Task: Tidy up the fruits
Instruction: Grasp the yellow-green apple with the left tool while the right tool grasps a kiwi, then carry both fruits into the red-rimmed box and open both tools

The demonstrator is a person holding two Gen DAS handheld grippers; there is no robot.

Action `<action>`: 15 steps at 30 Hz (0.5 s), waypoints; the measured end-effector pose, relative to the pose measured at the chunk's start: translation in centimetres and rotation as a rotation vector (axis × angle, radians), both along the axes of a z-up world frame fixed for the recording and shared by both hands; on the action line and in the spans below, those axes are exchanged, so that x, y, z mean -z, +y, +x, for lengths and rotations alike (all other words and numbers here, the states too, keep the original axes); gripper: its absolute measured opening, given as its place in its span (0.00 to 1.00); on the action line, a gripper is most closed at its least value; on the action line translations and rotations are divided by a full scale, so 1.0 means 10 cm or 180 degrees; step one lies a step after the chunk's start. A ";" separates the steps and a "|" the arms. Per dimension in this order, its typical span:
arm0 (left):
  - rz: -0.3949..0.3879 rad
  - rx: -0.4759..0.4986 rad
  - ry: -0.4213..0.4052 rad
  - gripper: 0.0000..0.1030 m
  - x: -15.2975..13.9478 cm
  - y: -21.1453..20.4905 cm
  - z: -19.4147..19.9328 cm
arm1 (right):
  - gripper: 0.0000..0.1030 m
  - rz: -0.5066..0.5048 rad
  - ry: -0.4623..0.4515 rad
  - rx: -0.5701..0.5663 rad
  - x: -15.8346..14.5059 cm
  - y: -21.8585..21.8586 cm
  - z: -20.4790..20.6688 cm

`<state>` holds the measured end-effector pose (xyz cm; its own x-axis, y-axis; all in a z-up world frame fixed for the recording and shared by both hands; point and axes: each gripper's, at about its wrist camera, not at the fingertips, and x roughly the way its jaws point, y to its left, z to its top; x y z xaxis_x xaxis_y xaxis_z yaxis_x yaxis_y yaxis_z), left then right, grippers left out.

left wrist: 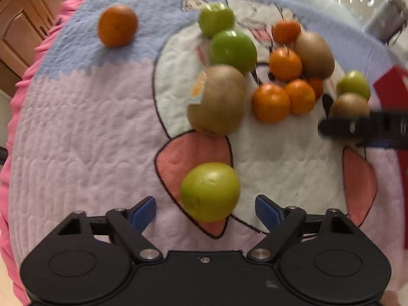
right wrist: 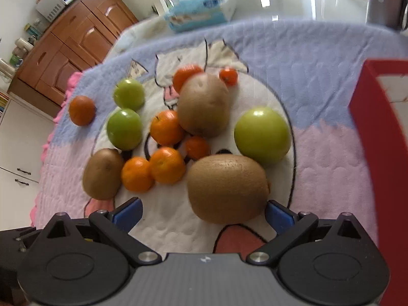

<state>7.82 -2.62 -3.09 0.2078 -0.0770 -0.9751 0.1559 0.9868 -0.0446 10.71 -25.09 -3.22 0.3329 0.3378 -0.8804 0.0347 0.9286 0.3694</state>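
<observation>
Fruit lies scattered on a plush cartoon blanket (left wrist: 76, 140). In the left wrist view a green fruit (left wrist: 210, 191) sits between the blue fingertips of my left gripper (left wrist: 206, 213), which is open, with gaps on both sides of the fruit. Beyond it are a stickered kiwi (left wrist: 216, 99), two more green fruits (left wrist: 233, 49) and several small oranges (left wrist: 271, 103). In the right wrist view my right gripper (right wrist: 203, 214) is open around a large kiwi (right wrist: 228, 188). The kiwi lies close to the right fingertip (right wrist: 279, 216) and far from the left one. A green fruit (right wrist: 262, 135) sits just behind it.
A red box (right wrist: 369, 132) stands at the blanket's right edge. One orange (left wrist: 117, 25) lies apart at the far left. The right gripper's black frame (left wrist: 369, 127) enters the left wrist view from the right, over a kiwi (left wrist: 349, 104). Wooden cabinets (right wrist: 76, 38) and a tissue pack (right wrist: 201, 12) stand beyond the blanket.
</observation>
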 end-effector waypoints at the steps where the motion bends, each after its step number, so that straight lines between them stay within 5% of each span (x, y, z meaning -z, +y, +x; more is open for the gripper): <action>1: 0.0039 0.0023 -0.0011 0.90 0.03 -0.02 0.00 | 1.00 0.0061 0.0079 0.0057 0.06 -0.03 0.03; 4: 0.0069 0.0080 -0.0121 0.85 0.02 -0.06 -0.01 | 1.00 0.0389 0.0079 0.0475 0.09 -0.21 0.06; 7: 0.0015 0.0023 -0.0215 0.56 -0.02 -0.03 -0.01 | 1.00 0.0570 0.0144 0.0554 0.11 -0.30 0.08; 10: -0.0029 -0.0021 -0.0230 0.55 -0.07 -0.01 0.02 | 0.86 0.0351 0.0016 0.0385 0.08 -0.20 0.04; 11: -0.0059 -0.0064 -0.0244 0.55 -0.07 0.00 0.04 | 0.65 0.0124 -0.0076 0.0311 0.04 -0.14 0.01; 15: -0.0205 -0.0225 -0.0342 0.55 -0.21 0.07 0.02 | 0.65 -0.0237 -0.0321 -0.0002 -0.04 -0.02 -0.06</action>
